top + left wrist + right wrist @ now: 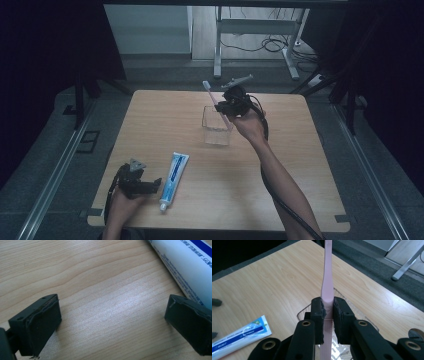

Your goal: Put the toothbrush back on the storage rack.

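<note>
Clamping slim pink plastic toothbrush (327,277) mid-handle, right gripper (328,310) is held above clear plastic cup (218,131); judged light, stiff, slippery. Left gripper (112,322) is held open, empty.

Toothbrush (327,287): pale pink handle, white head. Cup (218,131): clear, colourless. Toothpaste tube (173,176): white body, blue band with small print along its length, a touch of green near the flat end, white cap. Table (165,120): light wood, fine wavy grain. Both grippers, right (329,315) and left (112,322): black.
</note>
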{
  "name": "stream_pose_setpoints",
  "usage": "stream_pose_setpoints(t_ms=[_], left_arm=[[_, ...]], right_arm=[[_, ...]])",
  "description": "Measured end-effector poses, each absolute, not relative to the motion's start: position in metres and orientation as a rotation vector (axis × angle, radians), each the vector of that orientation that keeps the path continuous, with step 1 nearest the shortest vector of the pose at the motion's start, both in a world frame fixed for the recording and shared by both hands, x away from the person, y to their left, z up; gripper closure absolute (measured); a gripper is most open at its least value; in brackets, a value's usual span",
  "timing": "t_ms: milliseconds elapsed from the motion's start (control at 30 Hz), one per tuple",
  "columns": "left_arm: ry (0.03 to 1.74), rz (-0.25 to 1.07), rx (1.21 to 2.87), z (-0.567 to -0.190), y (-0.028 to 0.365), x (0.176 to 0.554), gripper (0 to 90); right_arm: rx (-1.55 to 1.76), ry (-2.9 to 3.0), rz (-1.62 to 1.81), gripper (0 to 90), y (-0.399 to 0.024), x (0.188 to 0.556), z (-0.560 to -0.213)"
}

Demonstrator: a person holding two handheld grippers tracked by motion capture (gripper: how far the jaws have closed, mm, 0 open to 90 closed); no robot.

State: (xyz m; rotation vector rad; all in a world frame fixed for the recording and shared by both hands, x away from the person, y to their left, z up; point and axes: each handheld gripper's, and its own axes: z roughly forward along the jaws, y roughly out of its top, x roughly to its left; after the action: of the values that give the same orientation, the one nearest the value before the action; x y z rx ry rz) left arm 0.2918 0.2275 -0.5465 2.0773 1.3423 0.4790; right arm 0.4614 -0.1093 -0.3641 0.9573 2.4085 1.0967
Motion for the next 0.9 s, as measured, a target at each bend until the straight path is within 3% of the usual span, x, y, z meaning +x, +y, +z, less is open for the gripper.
stream_pose_setpoints(t_ms=[900], left_arm=[[1.342, 0.476, 2.081, -0.546, 0.228, 0.292, 0.6]], right_arm=[[0.988, 2.318, 1.158, 78.2, -0.102, 0.483, -0.393]])
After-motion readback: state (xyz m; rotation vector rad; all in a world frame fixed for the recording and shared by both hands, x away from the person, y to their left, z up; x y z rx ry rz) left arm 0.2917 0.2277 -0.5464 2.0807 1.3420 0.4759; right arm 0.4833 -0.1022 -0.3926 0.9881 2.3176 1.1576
